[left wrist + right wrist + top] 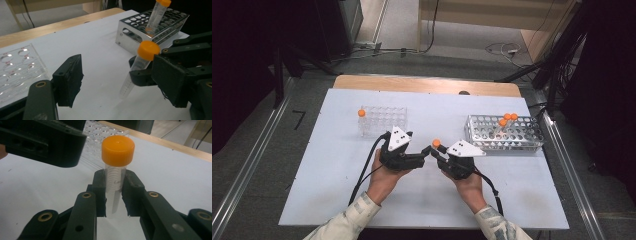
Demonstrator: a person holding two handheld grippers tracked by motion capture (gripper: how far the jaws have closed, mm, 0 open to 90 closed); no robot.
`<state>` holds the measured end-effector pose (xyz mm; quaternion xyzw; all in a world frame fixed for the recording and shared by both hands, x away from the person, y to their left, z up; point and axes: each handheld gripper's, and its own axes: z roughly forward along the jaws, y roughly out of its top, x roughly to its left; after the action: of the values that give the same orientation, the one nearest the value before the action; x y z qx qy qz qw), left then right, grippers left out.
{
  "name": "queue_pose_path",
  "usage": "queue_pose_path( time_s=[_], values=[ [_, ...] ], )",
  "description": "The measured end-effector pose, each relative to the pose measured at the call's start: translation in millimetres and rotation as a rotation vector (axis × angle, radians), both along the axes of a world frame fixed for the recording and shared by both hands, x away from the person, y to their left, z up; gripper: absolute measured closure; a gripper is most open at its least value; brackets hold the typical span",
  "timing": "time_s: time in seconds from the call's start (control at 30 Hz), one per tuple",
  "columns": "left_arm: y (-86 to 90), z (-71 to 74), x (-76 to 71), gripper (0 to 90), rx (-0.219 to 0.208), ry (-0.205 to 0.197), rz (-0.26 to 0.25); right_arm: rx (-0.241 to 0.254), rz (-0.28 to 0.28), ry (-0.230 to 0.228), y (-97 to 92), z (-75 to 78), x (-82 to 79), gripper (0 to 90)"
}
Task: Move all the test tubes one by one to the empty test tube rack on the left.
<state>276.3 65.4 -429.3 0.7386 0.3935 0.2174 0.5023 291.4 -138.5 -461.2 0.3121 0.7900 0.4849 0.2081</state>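
Your right gripper (113, 202) has its jaws squeezed tight on a clear tube (115, 182) with an orange cap. You hold the tube up above the white surface (337, 190), near the middle, between the two racks. It stands almost straight, with the cap on top.

Your left gripper (120, 77) is just beside it. Its jaws are apart and hold nothing. One jaw is on each side of the tube, but they do not touch it.

It looks like you are passing the tube from one hand to the other. I think the next move is to bring the left jaws in around the tube, below the cap, and close them gently. The right jaws should let go only when the left ones have a good hold. If not, the tube may tip or fall.

The clear rack (382, 119) sits at the left and has one orange-capped tube at its corner. The metal rack (504, 134) sits at the right with a few more capped tubes, some of them leaning.

The white surface lies on a wooden top (427, 84). Around it the room is dark, with grey floor, metal rails at the sides and cables at the back.
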Motion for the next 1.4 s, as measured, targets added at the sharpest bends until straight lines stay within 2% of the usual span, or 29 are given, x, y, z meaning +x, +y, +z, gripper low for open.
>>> queue_pose_path(
  time_s=[0.13, 0.2, 0.33, 0.73, 0.87, 1.1, 1.4],
  values=[
    [-4.5, -1.6, -2.8, 31.3, -0.026, 0.001, -0.037, 0.007, 0.019, 0.015, 4.8, -1.2, -1.9, 71.3],
    [-7.4, -2.4, -4.6, 36.1, -0.028, -0.004, -0.065, 0.007, 0.033, 0.013, 7.3, -1.3, -3.3, 71.3],
    [-11.4, -3.9, -7.0, 45.5, -0.022, -0.012, -0.088, 0.01, 0.054, 0.013, 11.8, -0.9, -6.9, 71.3],
    [-12.8, -5.6, -9.4, 67.4, -0.013, -0.028, -0.082, 0.015, 0.065, 0.026, 13.7, -0.9, -8.3, 71.3],
    [-13.3, -6.0, -9.9, 69.1, -0.005, -0.031, -0.08, 0.016, 0.064, 0.031, 14.1, -1.1, -8.5, 71.3],
    [-11.8, -5.9, -7.8, 69.1, -0.019, -0.013, -0.091, 0.017, 0.064, 0.035, 14.3, -1.4, -8.8, 71.3],
    [-12.5, -6.3, -9.1, 70.2, -0.011, -0.023, -0.084, 0.023, 0.066, 0.041, 14.2, -1.4, -8.6, 71.2]
  ],
)
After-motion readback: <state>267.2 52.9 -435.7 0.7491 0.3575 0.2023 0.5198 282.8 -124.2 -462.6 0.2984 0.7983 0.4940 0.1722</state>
